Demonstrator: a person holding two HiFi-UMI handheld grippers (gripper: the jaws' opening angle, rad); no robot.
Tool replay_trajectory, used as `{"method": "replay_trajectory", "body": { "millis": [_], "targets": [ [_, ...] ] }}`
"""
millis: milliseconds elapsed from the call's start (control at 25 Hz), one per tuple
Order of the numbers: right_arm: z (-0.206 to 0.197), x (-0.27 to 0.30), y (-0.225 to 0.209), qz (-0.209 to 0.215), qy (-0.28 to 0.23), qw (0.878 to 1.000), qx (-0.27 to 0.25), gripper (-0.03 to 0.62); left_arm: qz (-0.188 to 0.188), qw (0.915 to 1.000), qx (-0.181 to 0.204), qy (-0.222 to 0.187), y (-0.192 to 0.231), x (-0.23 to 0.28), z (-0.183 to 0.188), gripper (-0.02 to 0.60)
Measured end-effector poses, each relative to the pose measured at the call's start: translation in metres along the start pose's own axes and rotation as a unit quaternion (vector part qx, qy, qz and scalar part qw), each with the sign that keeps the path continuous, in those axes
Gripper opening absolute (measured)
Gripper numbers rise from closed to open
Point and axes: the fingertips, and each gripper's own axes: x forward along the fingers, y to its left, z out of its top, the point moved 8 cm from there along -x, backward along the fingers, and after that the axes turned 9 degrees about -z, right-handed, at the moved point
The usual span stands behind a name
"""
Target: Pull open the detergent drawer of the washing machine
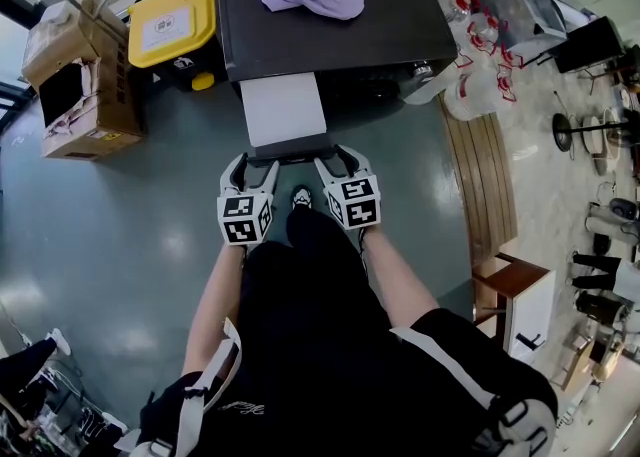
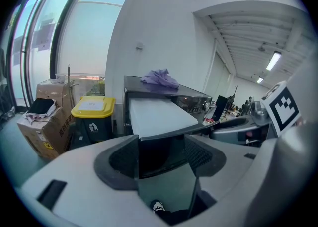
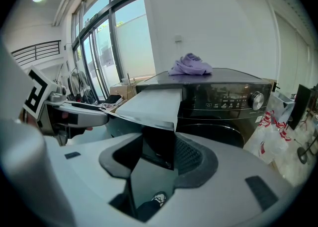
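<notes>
The white-topped, black-fronted plastic detergent drawer stands pulled well out of the black front-loading washing machine. My left gripper has its jaws closed on the left end of the drawer's glossy front panel. My right gripper clamps the right end, with the panel filling the gap between the jaws.

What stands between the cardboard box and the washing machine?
A yellow-lidded bin stands between the cardboard box and the washing machine, close beside the machine. The head view shows this most clearly.
</notes>
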Motion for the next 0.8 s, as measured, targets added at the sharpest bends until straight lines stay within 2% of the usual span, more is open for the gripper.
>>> {"method": "replay_trajectory", "body": {
  "millis": [800],
  "targets": [
    [-0.015,-0.022,0.009,-0.009,0.0,1.0,0.0,0.198,-0.005,1.0,0.001,0.0,-0.013,-0.019,-0.013,0.288]
  ]
}}
